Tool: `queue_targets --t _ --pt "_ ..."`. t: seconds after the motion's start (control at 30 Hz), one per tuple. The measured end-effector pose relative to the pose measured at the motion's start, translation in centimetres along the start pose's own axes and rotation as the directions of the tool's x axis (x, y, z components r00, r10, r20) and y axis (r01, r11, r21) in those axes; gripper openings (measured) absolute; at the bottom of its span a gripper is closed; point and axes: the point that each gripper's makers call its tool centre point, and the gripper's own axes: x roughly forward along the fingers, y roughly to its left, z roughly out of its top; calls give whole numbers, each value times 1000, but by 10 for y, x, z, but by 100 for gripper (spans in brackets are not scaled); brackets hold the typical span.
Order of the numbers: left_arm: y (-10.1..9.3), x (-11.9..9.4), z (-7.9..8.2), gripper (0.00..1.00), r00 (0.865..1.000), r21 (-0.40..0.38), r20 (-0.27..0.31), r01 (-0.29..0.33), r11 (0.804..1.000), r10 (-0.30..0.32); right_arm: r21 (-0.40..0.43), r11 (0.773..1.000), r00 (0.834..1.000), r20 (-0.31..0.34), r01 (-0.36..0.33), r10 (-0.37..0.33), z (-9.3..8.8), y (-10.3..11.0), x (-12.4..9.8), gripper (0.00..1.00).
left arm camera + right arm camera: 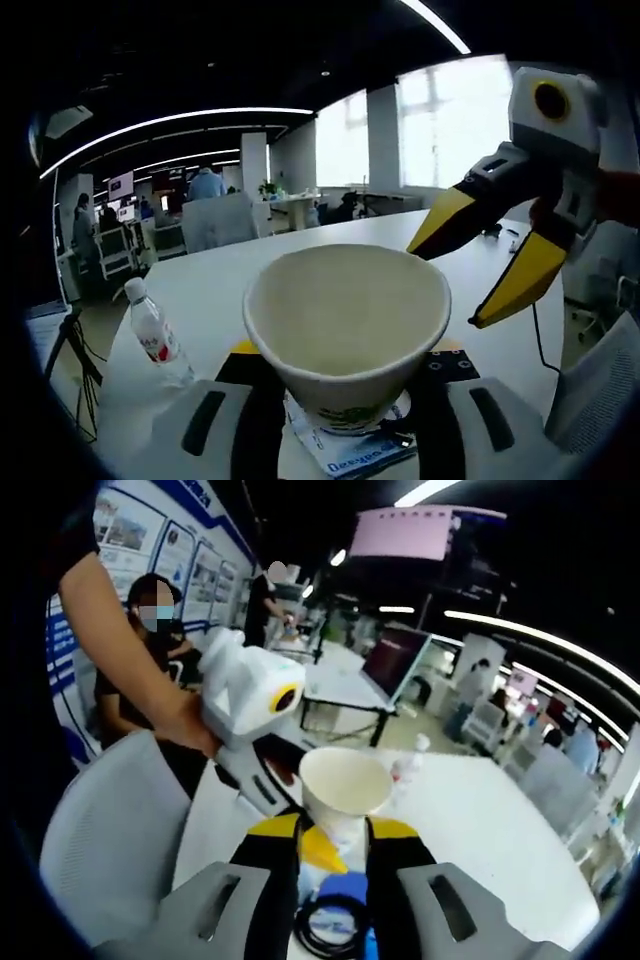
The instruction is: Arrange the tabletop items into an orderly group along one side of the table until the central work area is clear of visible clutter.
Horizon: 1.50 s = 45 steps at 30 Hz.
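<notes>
A big white paper cup (345,320) sits upright between the jaws of my left gripper (347,350), which is shut on its lower part. Under the cup lies a blue and white packet (345,455). My right gripper (443,288) reaches in from the right, its yellow jaws spread open just beside the cup's rim, holding nothing. In the right gripper view the same cup (345,785) stands just ahead of my right gripper (332,830), and the left gripper (300,810) comes in from the left. A black cable loop (328,927) and something blue lie between the right jaws.
A clear water bottle (155,335) with a red label stands on the white table (200,290) to the left, the bottle (410,755) just past the cup. A grey chair (110,820) is at the table's left. Papers (600,390) lie at right.
</notes>
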Motion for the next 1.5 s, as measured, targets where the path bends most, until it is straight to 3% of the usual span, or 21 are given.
queue_targets --t 0.3,0.5,0.63,0.8,1.13,1.5 --pt "13 -1 -1 48 1000 0 -5 -18 1000 18 51 998 999 11 30 -30 -7 -7 -2 28" --pt "25 -2 0 48 999 -31 3 -38 999 38 112 992 998 21 60 -63 -9 -14 -2 50" --pt "32 -1 -3 48 999 -44 -1 -47 998 47 125 990 997 21 65 -68 -10 -16 -5 56" --pt "40 0 -2 48 998 -54 1 -60 997 60 149 984 994 21 102 -106 -14 -24 -11 71" --pt "50 6 -8 48 995 -44 -17 -100 994 100 282 953 990 47 113 -132 -21 -25 -21 91" --pt "60 16 -15 48 992 -3 -44 -117 993 117 310 943 989 45 120 -141 -32 -15 -29 94"
